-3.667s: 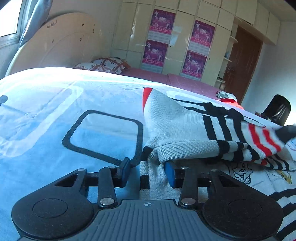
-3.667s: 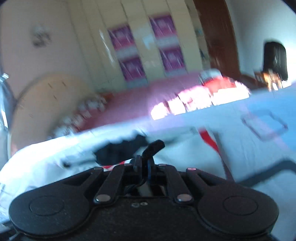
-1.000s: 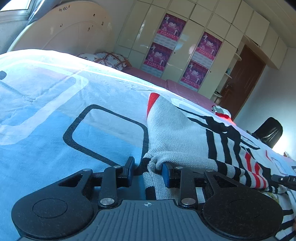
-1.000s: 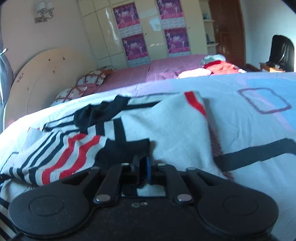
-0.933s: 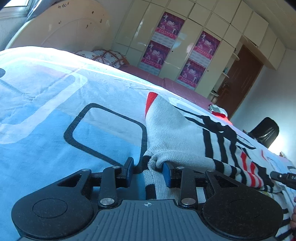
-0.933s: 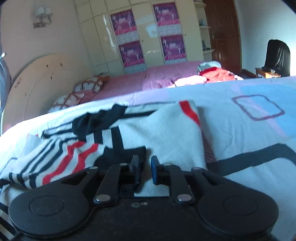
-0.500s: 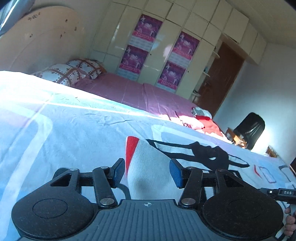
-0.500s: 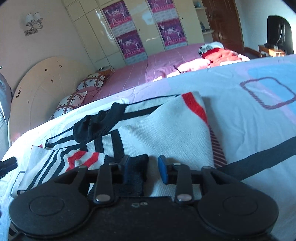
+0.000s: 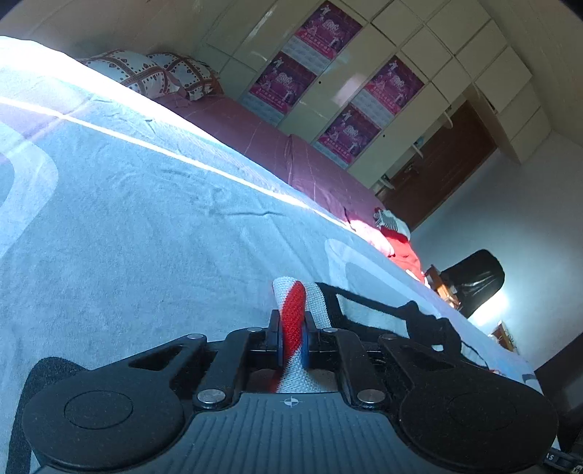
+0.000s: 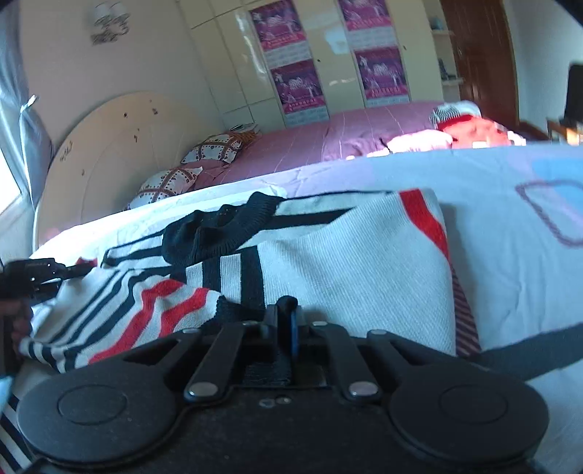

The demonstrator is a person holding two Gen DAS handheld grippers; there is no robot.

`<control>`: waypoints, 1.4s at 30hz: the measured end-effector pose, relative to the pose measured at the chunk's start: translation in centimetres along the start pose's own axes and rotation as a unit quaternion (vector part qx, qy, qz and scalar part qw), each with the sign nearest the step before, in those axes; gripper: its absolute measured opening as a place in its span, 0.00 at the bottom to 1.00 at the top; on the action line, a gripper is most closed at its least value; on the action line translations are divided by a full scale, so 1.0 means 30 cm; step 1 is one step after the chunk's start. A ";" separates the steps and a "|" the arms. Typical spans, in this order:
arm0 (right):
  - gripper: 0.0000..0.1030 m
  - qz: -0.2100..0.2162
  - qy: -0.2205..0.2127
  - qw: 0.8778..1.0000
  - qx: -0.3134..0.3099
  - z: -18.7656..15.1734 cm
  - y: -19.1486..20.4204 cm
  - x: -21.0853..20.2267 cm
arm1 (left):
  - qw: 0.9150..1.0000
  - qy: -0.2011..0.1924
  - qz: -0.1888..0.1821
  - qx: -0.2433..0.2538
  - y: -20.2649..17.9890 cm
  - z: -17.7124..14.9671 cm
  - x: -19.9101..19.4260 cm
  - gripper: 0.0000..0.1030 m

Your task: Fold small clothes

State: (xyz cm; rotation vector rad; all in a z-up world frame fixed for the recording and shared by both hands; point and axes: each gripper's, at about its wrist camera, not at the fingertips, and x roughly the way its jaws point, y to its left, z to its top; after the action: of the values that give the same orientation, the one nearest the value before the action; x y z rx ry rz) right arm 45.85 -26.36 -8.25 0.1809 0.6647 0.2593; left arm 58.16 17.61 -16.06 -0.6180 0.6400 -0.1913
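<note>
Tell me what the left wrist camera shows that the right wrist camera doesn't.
Only the left wrist view shows the left gripper closing on the red-striped edge of the grey knitted sweater. Only the right shows the right gripper closing on the sweater's black cuff. Both share the blue printed bedsheet and purple wardrobe posters.

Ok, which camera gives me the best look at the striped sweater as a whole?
The right wrist view: the striped sweater spreads across the bedspread, black collar and red stripes visible. The right gripper pinches its dark cuff. The left wrist view shows only the red-striped corner pinched by the left gripper.
</note>
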 end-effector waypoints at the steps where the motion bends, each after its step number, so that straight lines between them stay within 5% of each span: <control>1: 0.06 -0.006 -0.014 1.000 -0.013 0.005 0.015 -0.017 | 1.000 -0.016 -0.005 0.002 -0.003 -0.005 -0.013 0.08; 4: 0.05 -0.022 -0.050 0.998 -0.026 0.020 0.030 -0.057 | 0.999 -0.041 0.012 0.016 -0.012 -0.017 -0.030 0.08; 7: 0.04 -0.057 -0.005 0.998 -0.016 0.003 -0.003 0.018 | 0.999 -0.018 0.032 0.003 0.006 -0.022 0.014 0.09; 12: 0.04 -0.048 -0.015 0.999 0.015 -0.008 -0.033 0.015 | 0.999 -0.012 0.030 0.004 0.009 -0.019 0.022 0.12; 20: 0.20 -0.063 -0.031 0.997 -0.009 0.027 -0.011 -0.075 | 0.997 -0.044 0.039 0.046 -0.049 -0.054 -0.147 0.20; 27: 0.23 -0.058 0.012 0.998 -0.016 0.023 0.023 -0.031 | 0.998 -0.005 0.033 0.062 -0.085 -0.156 -0.163 0.20; 29: 0.10 -0.066 0.026 0.997 -0.029 0.002 0.039 -0.005 | 0.997 -0.003 0.032 0.063 -0.089 -0.141 -0.155 0.20; 30: 0.08 -0.066 0.021 0.997 -0.040 -0.006 0.051 -0.007 | 0.997 -0.004 0.033 0.069 -0.092 -0.134 -0.153 0.16; 31: 0.06 -0.069 0.021 0.996 -0.047 -0.007 0.060 -0.008 | 0.997 -0.010 0.039 0.072 -0.092 -0.129 -0.159 0.00; 37: 0.00 -0.099 0.023 0.993 -0.056 -0.018 0.045 -0.013 | 0.994 -0.020 0.088 0.066 -0.029 -0.129 -0.194 0.01; 39: 0.10 -0.113 0.009 0.992 -0.052 0.007 0.047 -0.034 | 0.989 -0.044 0.117 0.085 -0.052 -0.112 -0.231 0.01; 42: 0.10 -0.090 -0.041 0.994 -0.037 0.046 0.063 -0.069 | 0.989 -0.072 0.077 0.109 -0.135 -0.082 -0.260 0.01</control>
State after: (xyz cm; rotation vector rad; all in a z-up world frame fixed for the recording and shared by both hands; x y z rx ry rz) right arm 44.80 -25.29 -5.51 0.0602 0.5845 0.1029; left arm 50.56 15.90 -11.32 -0.3669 0.5167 -0.0698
